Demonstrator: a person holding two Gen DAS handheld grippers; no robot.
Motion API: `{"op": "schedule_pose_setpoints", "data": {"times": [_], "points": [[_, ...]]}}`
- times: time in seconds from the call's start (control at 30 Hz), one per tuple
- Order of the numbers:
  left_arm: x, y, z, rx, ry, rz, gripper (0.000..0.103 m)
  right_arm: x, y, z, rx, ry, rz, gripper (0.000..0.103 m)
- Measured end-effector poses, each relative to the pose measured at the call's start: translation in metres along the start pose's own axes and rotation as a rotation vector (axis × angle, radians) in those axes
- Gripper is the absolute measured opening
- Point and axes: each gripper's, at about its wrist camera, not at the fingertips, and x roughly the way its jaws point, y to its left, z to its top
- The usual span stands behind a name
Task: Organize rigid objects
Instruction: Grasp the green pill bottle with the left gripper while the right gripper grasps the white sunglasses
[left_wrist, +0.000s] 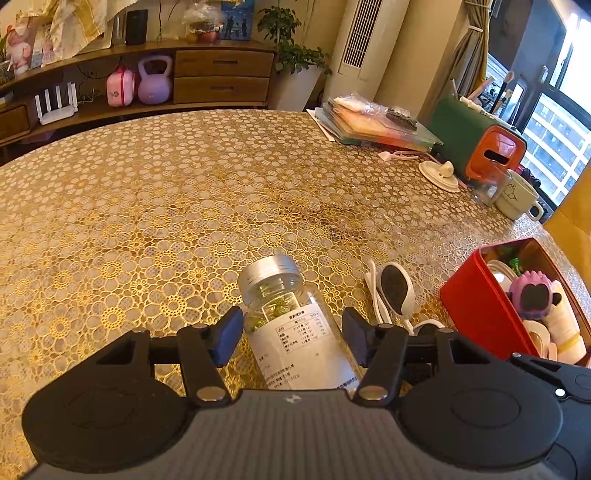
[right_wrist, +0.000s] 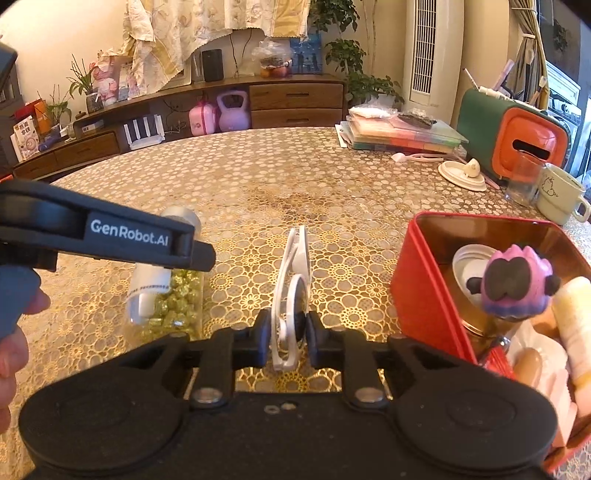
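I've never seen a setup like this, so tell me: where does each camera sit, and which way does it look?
Left wrist view: on the left gripper, looking down along its open fingers at a lying clear jar.
Right wrist view: on the right gripper, shut on white sunglasses; a hand shows at the left edge.
Both views share the jar, sunglasses, red box and patterned table.

the left tongs point forward and down, their blue pads standing apart on either side of a clear jar; the left pad sits just beside the jar's side and the right pad stands clear of it. the right tongs also point forward and down, their pads pressed close on a pair of white sunglasses held edge-up between them. at the left edge of the right wrist view, a hand grips the left tool's handle.
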Motion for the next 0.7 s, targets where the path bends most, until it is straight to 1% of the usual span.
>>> {"op": "schedule_pose_setpoints", "data": {"times": [0.2,0.3,0.37,0.47,0.6,0.7], "points": [[-0.013,-0.004,-0.010,0.011,0.006,0.001,0.058,-0.015,-0.005,-0.009,0.012,-0.002,0.002,0.019],[-0.016,-0.008,-0.016,0.017,0.037,-0.036,0.057,-0.024,-0.007,-0.015,0.012,0.002,0.007,0.019],[-0.018,-0.014,-0.019,0.045,0.051,-0.036,0.057,-0.029,-0.008,-0.021,0.003,0.002,0.005,0.019],[-0.020,-0.021,-0.024,0.061,0.066,-0.038,0.057,-0.035,-0.011,-0.029,0.003,0.006,0.003,0.019],[-0.019,-0.025,-0.031,0.063,0.093,-0.048,0.057,-0.039,-0.015,-0.040,0.014,0.019,0.003,0.019],[-0.019,-0.028,-0.035,0.065,0.088,-0.033,0.057,-0.039,-0.017,-0.044,0.025,0.021,0.005,0.019]]}}
